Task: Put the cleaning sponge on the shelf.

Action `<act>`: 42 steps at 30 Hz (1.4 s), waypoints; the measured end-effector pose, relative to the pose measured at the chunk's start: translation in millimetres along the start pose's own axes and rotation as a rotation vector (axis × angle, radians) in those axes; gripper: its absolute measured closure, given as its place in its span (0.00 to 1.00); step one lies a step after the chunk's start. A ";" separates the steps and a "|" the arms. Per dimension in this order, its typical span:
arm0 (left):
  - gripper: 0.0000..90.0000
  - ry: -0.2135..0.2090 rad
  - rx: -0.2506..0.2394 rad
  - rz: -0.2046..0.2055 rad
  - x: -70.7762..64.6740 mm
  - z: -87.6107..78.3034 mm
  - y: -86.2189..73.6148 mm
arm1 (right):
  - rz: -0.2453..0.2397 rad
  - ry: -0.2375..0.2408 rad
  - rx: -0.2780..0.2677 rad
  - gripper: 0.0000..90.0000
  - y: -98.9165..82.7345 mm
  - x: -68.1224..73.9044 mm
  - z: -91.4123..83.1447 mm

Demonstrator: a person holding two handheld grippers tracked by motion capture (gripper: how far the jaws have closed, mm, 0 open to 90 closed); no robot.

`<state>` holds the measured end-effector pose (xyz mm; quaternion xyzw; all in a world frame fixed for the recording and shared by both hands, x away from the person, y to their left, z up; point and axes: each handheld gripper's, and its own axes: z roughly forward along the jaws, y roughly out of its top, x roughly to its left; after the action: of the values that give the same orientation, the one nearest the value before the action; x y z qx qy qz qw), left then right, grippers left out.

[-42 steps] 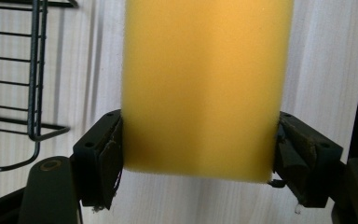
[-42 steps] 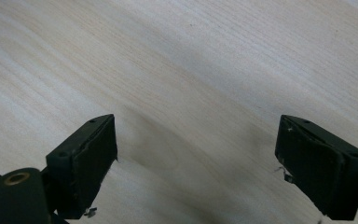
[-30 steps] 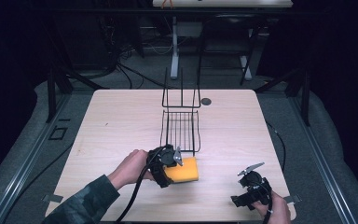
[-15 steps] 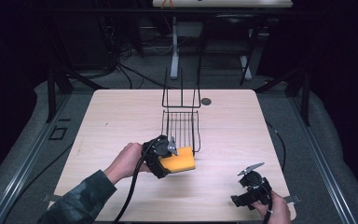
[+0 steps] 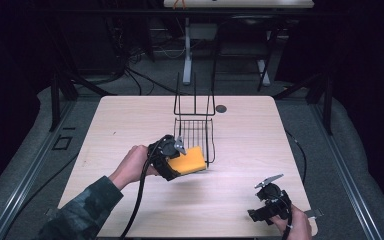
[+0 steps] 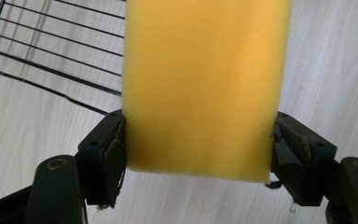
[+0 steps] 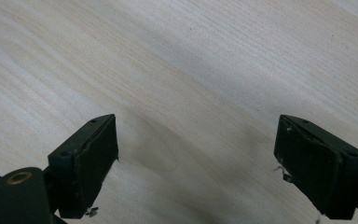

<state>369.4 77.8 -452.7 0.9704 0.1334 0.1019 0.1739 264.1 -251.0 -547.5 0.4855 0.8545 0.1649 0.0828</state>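
A yellow sponge (image 5: 189, 161) is held off the table by my left gripper (image 5: 172, 159), which is shut on it just in front of a black wire basket (image 5: 195, 131). In the left gripper view the sponge (image 6: 200, 84) spans the whole gap between both jaws, with the basket's wires (image 6: 60, 51) at upper left. My right gripper (image 5: 269, 200) rests low near the table's front right corner. In the right gripper view its jaws stand wide apart over bare wood, and the gripper (image 7: 196, 154) is open with nothing between them.
The light wooden table (image 5: 130, 120) carries a small dark round disc (image 5: 221, 108) behind the basket. The basket has a tall wire back (image 5: 195, 95). Dark floor, cables and a white desk leg (image 5: 186, 50) lie beyond the far edge.
My left gripper has lifted the sponge and carried it forward and a little left, toward the basket's front. The right gripper has stayed put.
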 end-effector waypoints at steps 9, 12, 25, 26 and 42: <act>0.31 0.013 0.004 -0.039 21.6 -0.5 -4.3 | 0.003 0.000 -0.002 0.15 -0.2 0.2 1.0; 0.31 0.015 0.008 -0.038 25.6 1.0 -5.3 | 0.000 0.002 0.006 0.15 0.1 0.2 0.5; 0.32 0.019 0.008 0.016 41.8 4.1 -1.6 | -0.004 -0.004 0.008 0.15 -0.2 0.1 1.3; 0.32 0.019 0.012 0.023 42.8 5.0 -1.2 | -0.003 -0.006 0.007 0.15 -0.3 0.2 1.4; 0.31 0.008 0.012 0.076 59.0 18.7 4.0 | -0.003 -0.001 0.008 0.15 -0.2 0.7 1.6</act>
<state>430.5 85.8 -459.5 0.9753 0.0980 0.1116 0.1634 264.0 -250.2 -549.0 0.4849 0.8557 0.1610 0.0817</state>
